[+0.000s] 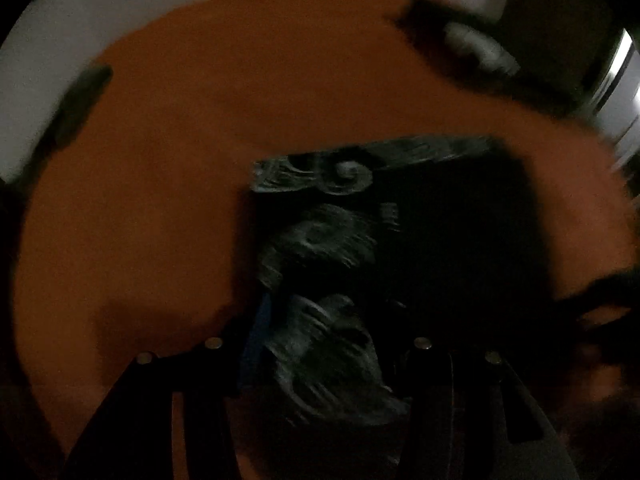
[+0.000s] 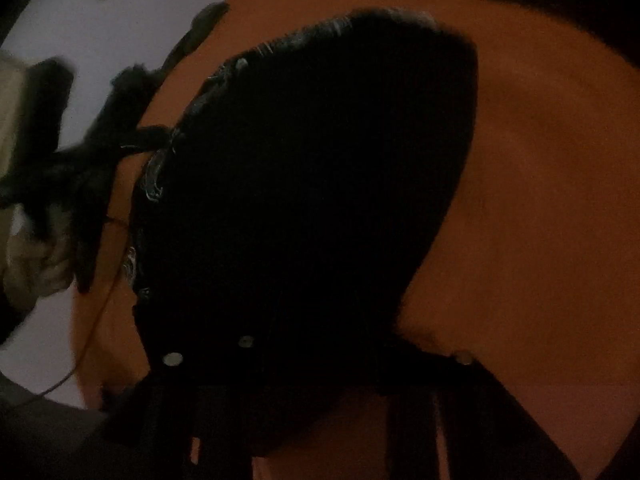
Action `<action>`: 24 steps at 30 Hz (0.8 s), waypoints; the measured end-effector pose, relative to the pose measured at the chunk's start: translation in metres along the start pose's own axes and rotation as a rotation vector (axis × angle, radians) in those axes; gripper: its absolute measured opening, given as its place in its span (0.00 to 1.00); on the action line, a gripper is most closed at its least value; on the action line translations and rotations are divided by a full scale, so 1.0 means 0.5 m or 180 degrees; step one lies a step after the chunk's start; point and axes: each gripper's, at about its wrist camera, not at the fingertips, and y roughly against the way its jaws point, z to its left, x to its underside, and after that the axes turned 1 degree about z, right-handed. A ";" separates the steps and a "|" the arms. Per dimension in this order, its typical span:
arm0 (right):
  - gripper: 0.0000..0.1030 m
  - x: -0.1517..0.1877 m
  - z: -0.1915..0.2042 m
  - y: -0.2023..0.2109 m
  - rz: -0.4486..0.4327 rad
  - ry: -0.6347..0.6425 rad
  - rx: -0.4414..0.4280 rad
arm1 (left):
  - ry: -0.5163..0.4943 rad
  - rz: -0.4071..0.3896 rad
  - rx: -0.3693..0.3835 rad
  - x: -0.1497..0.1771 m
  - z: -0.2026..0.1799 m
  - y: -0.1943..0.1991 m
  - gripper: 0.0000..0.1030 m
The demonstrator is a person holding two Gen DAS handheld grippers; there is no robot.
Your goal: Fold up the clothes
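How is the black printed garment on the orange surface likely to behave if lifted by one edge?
The black garment would probably sag and drape, since its printed edge already bunches into soft folds. It looks light and likely to unfold if raised by one edge. It should drag rather than slide on the orange surface.

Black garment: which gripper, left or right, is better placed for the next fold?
Left, probably: the printed edge of the black garment sits between the spread fingers of the left gripper. The right gripper hangs over plain dark cloth, no edge visibly between its fingers.

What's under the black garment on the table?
The orange table surface shows all around the black garment; whatever lies directly beneath it is covered.
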 end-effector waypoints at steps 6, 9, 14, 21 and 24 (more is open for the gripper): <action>0.27 -0.094 -0.060 0.061 -0.0327 -0.0290 -0.0219 | 0.0531 -0.0045 0.1395 -0.035 0.067 0.024 0.62; 0.27 -0.135 -0.051 -0.016 -0.0174 -0.0183 -0.0306 | 0.0266 0.0112 0.1476 -0.030 0.022 -0.035 0.63; 0.14 -0.137 -0.077 -0.034 -0.0126 -0.0437 -0.0181 | 0.0591 0.0105 0.1013 -0.049 0.082 -0.044 0.60; 0.58 -0.015 -0.124 0.078 -0.0398 -0.0548 -0.0360 | 0.0871 0.0112 0.1512 -0.021 0.235 0.002 0.61; 0.58 0.035 -0.160 0.053 -0.0331 -0.0774 -0.0585 | 0.1109 0.0337 0.1901 0.025 0.284 -0.032 0.61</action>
